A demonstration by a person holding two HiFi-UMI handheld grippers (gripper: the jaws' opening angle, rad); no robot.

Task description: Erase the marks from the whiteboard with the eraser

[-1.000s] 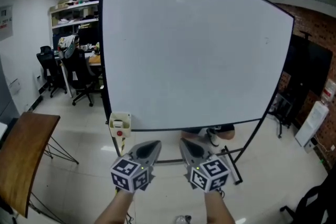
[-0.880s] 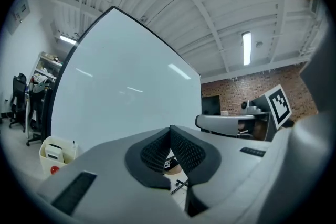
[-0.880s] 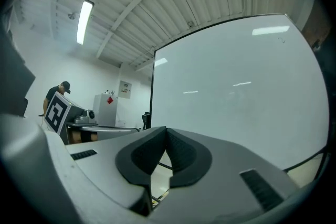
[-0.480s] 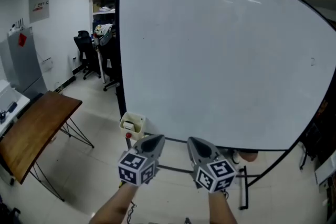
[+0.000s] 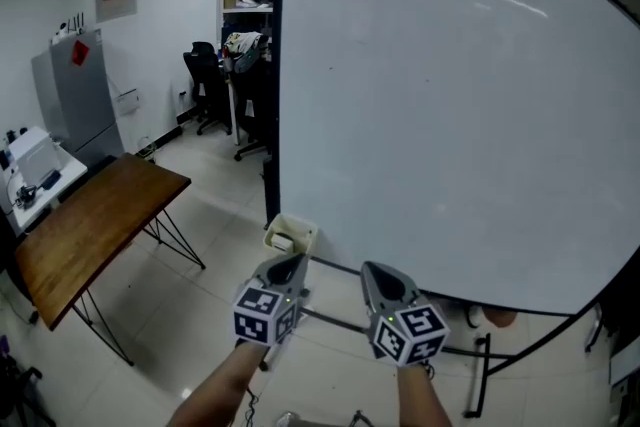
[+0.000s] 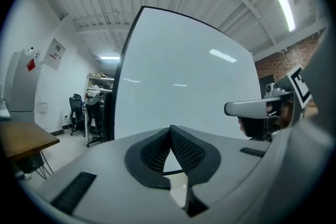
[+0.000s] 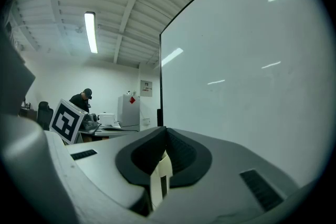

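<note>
- The whiteboard stands upright on a dark-framed stand and fills the right of the head view. Its surface looks almost clean; only a faint speck or two is seen, too small to be read as marks.
- No eraser is plainly seen. A small cream box is fixed at the board's lower left corner, and the eraser is judged possibly to be kept there.
- The step is judged to be the approach, with no wiping begun. Next, the eraser must be found, the fingers opened, and the eraser gripped.
- The left gripper is held just below the box, with the right gripper beside it. Both pairs of fingers are closed together on nothing.
</note>
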